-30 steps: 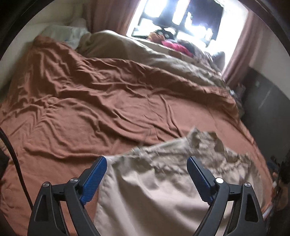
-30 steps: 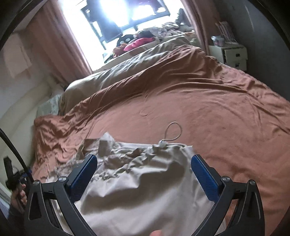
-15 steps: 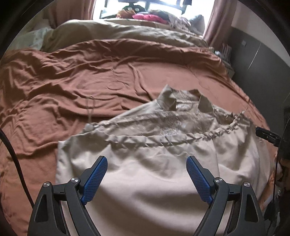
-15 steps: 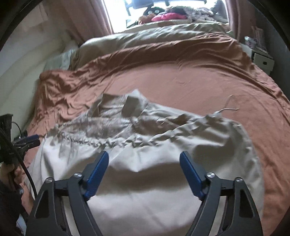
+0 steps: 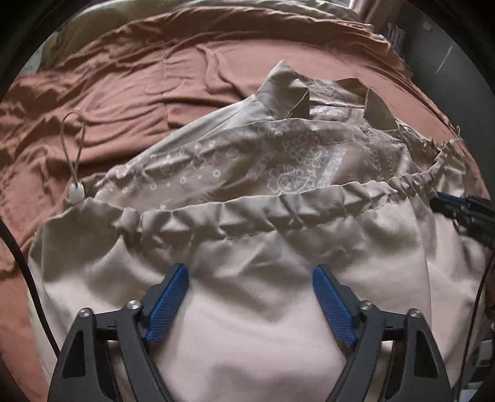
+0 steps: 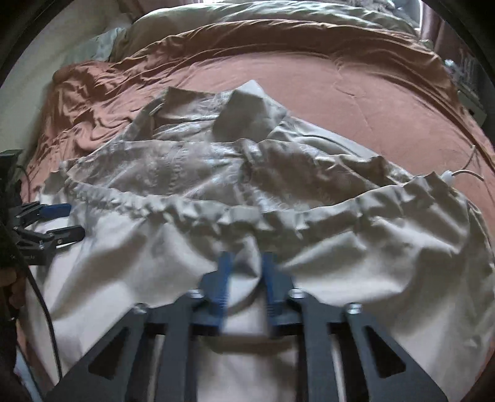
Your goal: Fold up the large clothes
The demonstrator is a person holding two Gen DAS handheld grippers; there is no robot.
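A large beige garment [image 5: 247, 309] with a gathered drawstring hem and a paisley lining lies spread on the brown bedspread [image 5: 123, 92]. My left gripper [image 5: 250, 287] hovers low over the plain fabric below the hem. Its jaws are closing, with cloth under and between the blue pads [image 5: 168, 303], which do not press it. The right gripper [image 5: 464, 210] shows at this view's right edge. In the right wrist view my right gripper [image 6: 246, 266] is shut on a raised fold of the garment [image 6: 371, 263] just below the hem. The left gripper [image 6: 52, 222] shows at the left edge.
A white cord toggle [image 5: 75, 193] with a loop lies at one hem corner and appears as the toggle [image 6: 447, 176] in the right view. A tan duvet [image 6: 247, 12] and pillows lie at the bed's far end. A hand [image 6: 12, 278] and a black cable [image 5: 27, 263] are at the edges.
Both grippers came down and forward over the garment, which now fills both views. The right jaws went from wide open to shut on a fold. The left jaws narrowed.
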